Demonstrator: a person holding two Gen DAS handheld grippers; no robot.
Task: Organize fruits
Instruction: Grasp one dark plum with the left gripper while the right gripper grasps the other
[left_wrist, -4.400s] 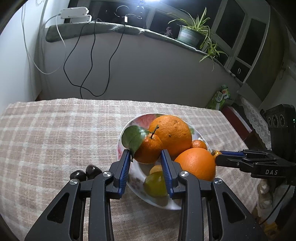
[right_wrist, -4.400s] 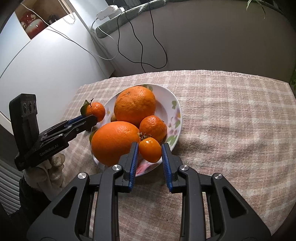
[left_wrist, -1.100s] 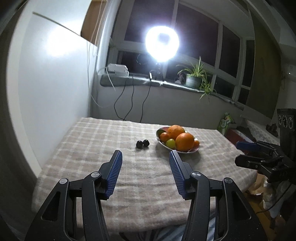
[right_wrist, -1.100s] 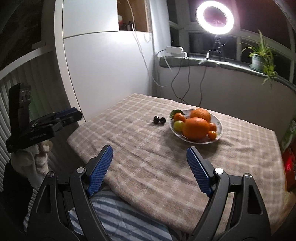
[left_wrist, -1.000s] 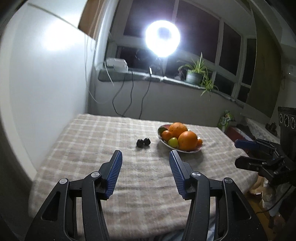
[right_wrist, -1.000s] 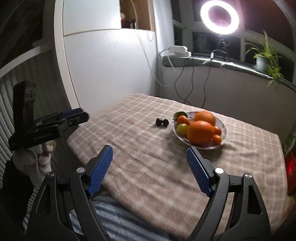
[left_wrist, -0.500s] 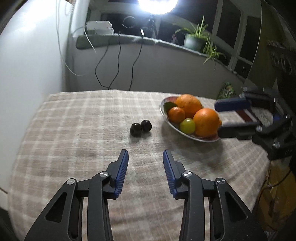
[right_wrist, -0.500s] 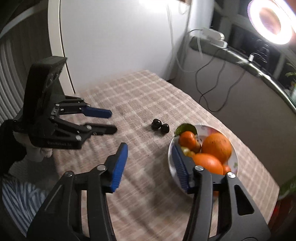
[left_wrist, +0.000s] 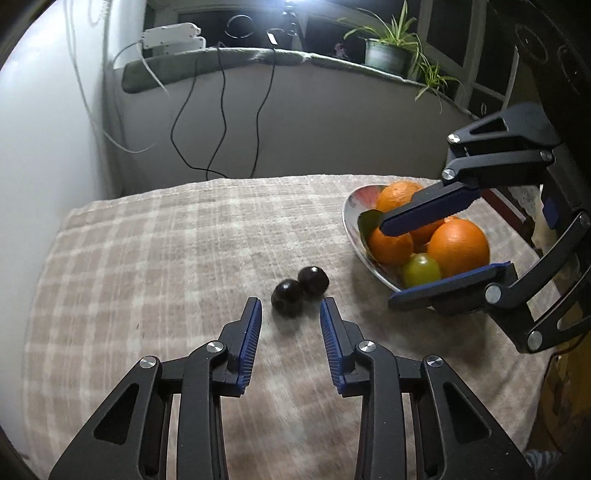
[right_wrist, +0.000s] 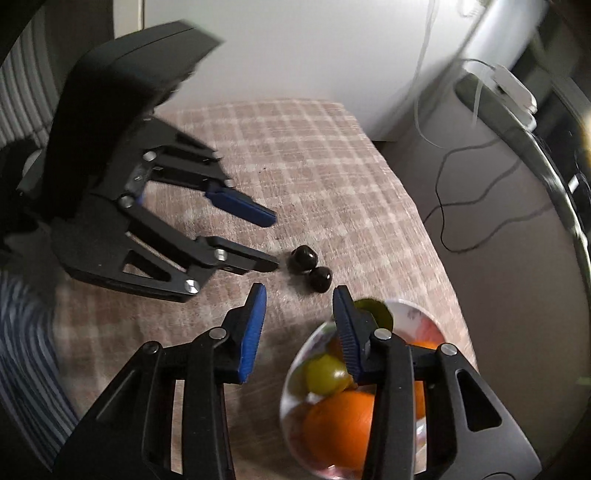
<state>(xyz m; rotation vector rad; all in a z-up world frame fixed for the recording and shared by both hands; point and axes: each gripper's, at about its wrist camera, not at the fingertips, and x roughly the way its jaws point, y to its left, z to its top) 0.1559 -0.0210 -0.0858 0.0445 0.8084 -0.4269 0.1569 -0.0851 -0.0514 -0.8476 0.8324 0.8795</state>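
Note:
Two small dark round fruits (left_wrist: 299, 288) lie side by side on the checked tablecloth (left_wrist: 155, 258), left of a white plate (left_wrist: 354, 218) with several oranges (left_wrist: 458, 248) and a green fruit (left_wrist: 421, 270). My left gripper (left_wrist: 291, 314) is open and empty, its tips just short of the nearer dark fruit. My right gripper (left_wrist: 388, 260) is open and empty, hovering at the plate's near left side. In the right wrist view the dark fruits (right_wrist: 310, 267) lie just beyond my right gripper (right_wrist: 299, 295), with the plate (right_wrist: 291, 384) under its right finger and the left gripper (right_wrist: 273, 242) reaching in from the left.
A grey wall and a sill with a power strip (left_wrist: 173, 35), hanging cables (left_wrist: 218, 118) and a potted plant (left_wrist: 388, 55) run behind the table. A white wall stands at the left. The tablecloth drops off at the near and right edges.
Both grippers have moved from well back off the table to close over it. The left now points at the dark fruits, the right sits over the plate's edge. Both jaws have narrowed but stay open.

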